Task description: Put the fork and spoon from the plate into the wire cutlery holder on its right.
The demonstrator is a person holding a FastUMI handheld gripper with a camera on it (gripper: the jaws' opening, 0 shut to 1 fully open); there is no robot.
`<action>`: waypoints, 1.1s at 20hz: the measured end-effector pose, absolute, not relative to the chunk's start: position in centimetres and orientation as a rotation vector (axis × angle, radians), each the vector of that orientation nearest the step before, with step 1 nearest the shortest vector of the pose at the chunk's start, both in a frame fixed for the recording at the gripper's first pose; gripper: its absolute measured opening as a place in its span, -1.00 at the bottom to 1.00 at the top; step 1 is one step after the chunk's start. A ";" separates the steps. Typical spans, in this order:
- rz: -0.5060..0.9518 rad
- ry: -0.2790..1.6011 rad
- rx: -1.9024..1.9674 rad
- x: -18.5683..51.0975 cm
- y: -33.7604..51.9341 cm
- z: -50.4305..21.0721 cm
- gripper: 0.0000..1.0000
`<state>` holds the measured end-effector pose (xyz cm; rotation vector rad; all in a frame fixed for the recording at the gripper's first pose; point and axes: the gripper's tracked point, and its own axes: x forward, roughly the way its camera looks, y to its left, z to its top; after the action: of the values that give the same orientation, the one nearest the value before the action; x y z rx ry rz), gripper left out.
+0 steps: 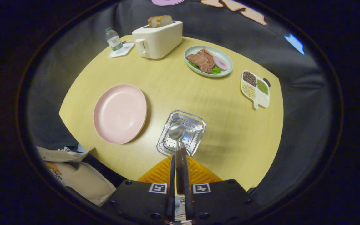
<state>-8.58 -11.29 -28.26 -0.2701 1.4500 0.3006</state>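
A steel spoon hangs bowl-down between my fingers, and my gripper is shut on its handle. The spoon's bowl is over the mouth of the square metal cutlery holder, seen from above, with a perforated bottom. I cannot tell whether the spoon touches the holder. Left of the holder lies a pink plate with nothing on it. I see no fork on the plate or inside the holder.
On the round wooden table stand a white toaster with bread, a water bottle on a coaster, a plate of food and a divided dish of beans. Bags lie below the table's near-left edge.
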 end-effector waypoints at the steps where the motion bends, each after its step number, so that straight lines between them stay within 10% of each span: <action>1: 0.305 1.441 -0.262 -8.6 -11.0 -28.1 -0.40; 6: 0.298 1.365 -0.187 -8.3 -9.6 -27.4 1.00; 22: 0.166 0.737 0.043 -6.6 -2.9 -17.9 0.98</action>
<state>-6.62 -2.86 -17.92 0.0432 0.7365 0.1662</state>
